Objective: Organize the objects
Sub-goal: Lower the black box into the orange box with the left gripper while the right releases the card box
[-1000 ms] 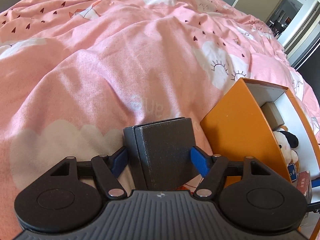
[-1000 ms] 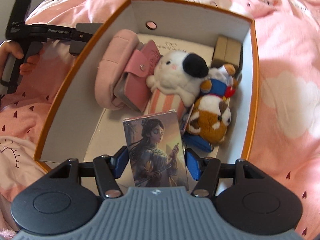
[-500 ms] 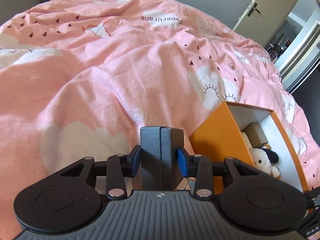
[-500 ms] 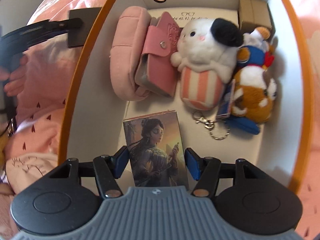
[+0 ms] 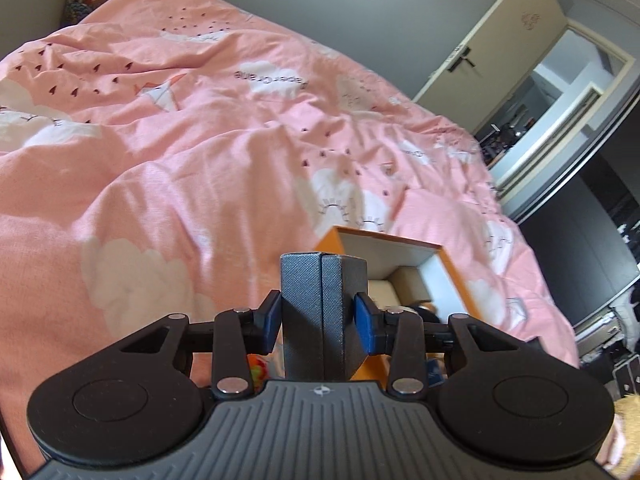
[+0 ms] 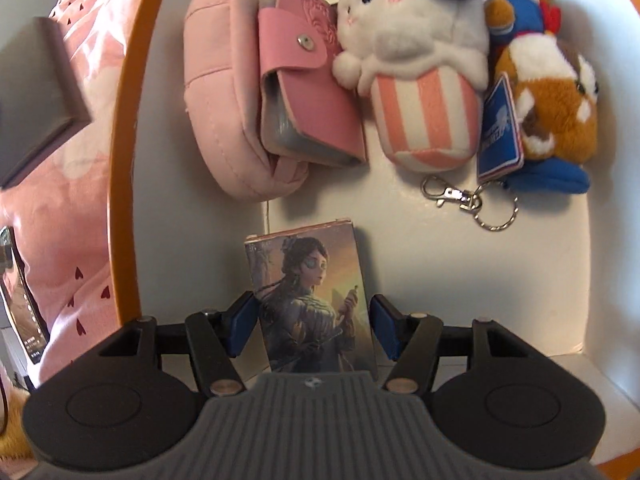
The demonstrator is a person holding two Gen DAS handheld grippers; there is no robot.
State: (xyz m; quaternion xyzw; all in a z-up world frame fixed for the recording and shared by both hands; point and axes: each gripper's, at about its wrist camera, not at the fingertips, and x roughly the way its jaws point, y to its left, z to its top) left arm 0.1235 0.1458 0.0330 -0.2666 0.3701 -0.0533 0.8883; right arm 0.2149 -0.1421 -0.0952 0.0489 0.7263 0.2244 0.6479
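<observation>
My left gripper [image 5: 318,316] is shut on a dark grey textured case [image 5: 320,292], held upright above the pink bedding, just left of an orange box [image 5: 330,246]. The same case [image 6: 36,92] shows at the left of the right wrist view, outside the box's orange rim [image 6: 124,120]. My right gripper [image 6: 314,320] points down into the box, shut on an illustrated card pack [image 6: 312,292] above the white floor. Further in lie a pink pouch [image 6: 216,100], a pink snap wallet [image 6: 308,92], a white striped plush [image 6: 416,60] and a brown plush [image 6: 556,100].
A keyring with a clasp [image 6: 472,200] and a blue tag [image 6: 500,128] lie on the box floor to the right of the card pack. The pink duvet [image 5: 180,140] spreads all around. A door [image 5: 500,52] stands at the far right. A phone [image 6: 20,292] lies beside the box.
The left gripper closed on the dark case and lifted it off the bedding. The right gripper sank deeper into the orange box with the card pack and rolled.
</observation>
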